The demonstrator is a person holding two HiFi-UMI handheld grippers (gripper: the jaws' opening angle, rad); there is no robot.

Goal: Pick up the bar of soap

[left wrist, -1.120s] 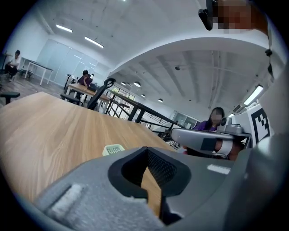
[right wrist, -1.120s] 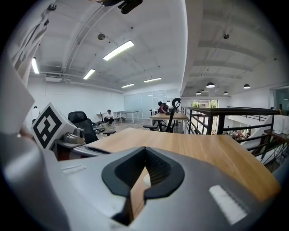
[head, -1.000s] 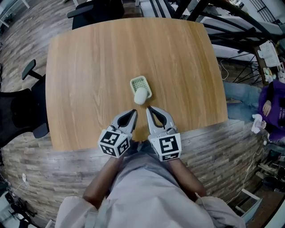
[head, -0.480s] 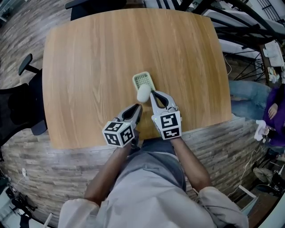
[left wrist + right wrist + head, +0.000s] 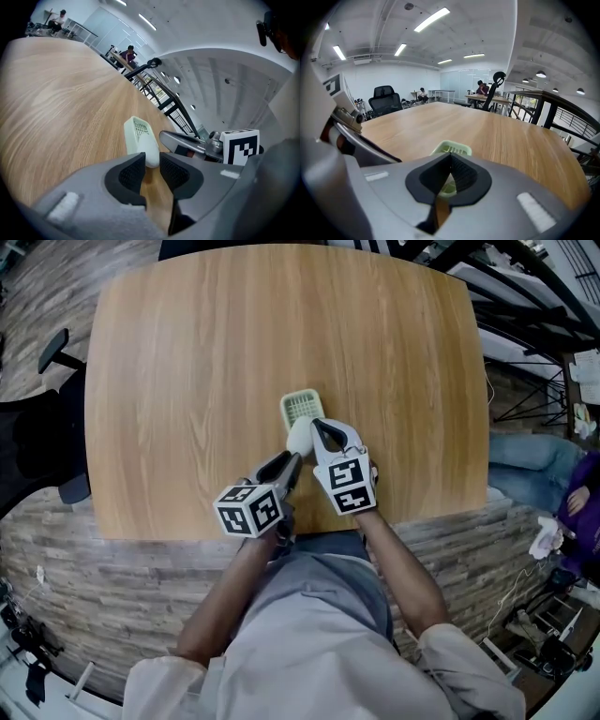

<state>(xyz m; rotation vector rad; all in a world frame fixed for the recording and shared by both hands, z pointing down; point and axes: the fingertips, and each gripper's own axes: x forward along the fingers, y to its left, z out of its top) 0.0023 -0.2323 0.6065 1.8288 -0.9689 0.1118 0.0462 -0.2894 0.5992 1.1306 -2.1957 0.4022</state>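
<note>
A white oval bar of soap (image 5: 299,439) lies on the wooden table (image 5: 187,381), its far end over the near edge of a pale green slatted soap dish (image 5: 302,405). My left gripper (image 5: 293,461) points at the soap from the near side. In the left gripper view its jaws have just been opening and stand apart (image 5: 151,161), with the soap (image 5: 149,151) just beyond the tips and the dish (image 5: 136,127) behind it. My right gripper (image 5: 316,425) sits at the soap's right side, tips together. The right gripper view shows its jaws (image 5: 451,157) shut, the dish (image 5: 452,149) beyond them.
The near table edge runs just behind both grippers, with my arms and torso below it. A black office chair (image 5: 47,427) stands off the table's left side. A seated person (image 5: 577,502) and metal frames are off to the right.
Both grippers have moved forward and down toward the soap. The left gripper has rolled and its jaws have opened; the right gripper now sits beside the soap.
</note>
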